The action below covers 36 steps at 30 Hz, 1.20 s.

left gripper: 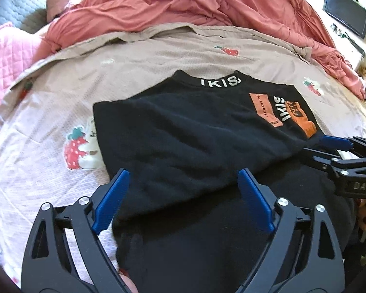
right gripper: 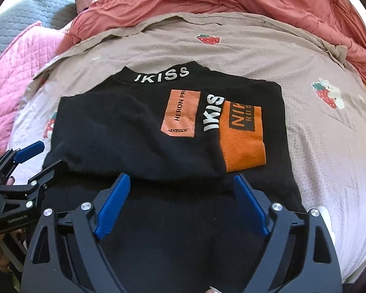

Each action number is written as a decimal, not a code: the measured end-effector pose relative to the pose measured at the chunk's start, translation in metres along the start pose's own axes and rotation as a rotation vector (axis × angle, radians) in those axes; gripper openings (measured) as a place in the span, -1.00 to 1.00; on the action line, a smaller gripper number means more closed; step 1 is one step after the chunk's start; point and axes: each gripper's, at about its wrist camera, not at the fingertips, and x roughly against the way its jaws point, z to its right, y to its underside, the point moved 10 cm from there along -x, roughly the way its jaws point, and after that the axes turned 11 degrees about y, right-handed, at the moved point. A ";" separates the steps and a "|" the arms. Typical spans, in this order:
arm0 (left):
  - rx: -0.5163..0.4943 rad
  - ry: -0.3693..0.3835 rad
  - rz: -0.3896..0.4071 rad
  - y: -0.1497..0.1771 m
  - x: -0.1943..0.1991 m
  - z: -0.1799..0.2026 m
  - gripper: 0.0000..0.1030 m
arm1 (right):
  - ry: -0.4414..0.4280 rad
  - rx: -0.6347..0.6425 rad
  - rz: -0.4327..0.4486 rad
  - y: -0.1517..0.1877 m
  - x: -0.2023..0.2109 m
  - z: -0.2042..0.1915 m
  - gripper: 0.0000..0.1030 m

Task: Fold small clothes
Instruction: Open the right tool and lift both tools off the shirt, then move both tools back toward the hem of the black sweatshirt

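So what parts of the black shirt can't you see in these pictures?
- Black shirt bottom hem: hidden in both wrist views behind the open left gripper and open right gripper, and cut off by the lower edge.
- Orange patch lettering: partly folded under, right wrist view.
- Sleeves: folded out of sight, both views.

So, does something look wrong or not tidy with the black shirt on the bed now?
Nothing is damaged. The black shirt lies folded on the strawberry-print sheet, but its left edge runs slanted and the fabric is slightly rumpled. The orange cuff rests across the front. The left gripper and the right gripper are open, holding nothing.
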 end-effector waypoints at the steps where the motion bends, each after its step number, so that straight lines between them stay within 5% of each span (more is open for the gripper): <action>1: 0.003 -0.003 0.001 0.000 0.001 -0.001 0.69 | 0.000 -0.003 0.003 0.001 0.002 0.001 0.74; 3: 0.011 -0.001 0.008 -0.002 0.005 -0.003 0.81 | 0.004 -0.004 0.017 0.002 0.007 0.002 0.82; 19: 0.071 0.020 0.059 0.005 0.037 -0.010 0.81 | -0.006 -0.006 0.091 -0.003 0.044 0.004 0.91; 36: 0.175 -0.065 0.147 0.018 0.080 -0.027 0.81 | -0.039 -0.009 0.200 -0.003 0.101 0.015 0.91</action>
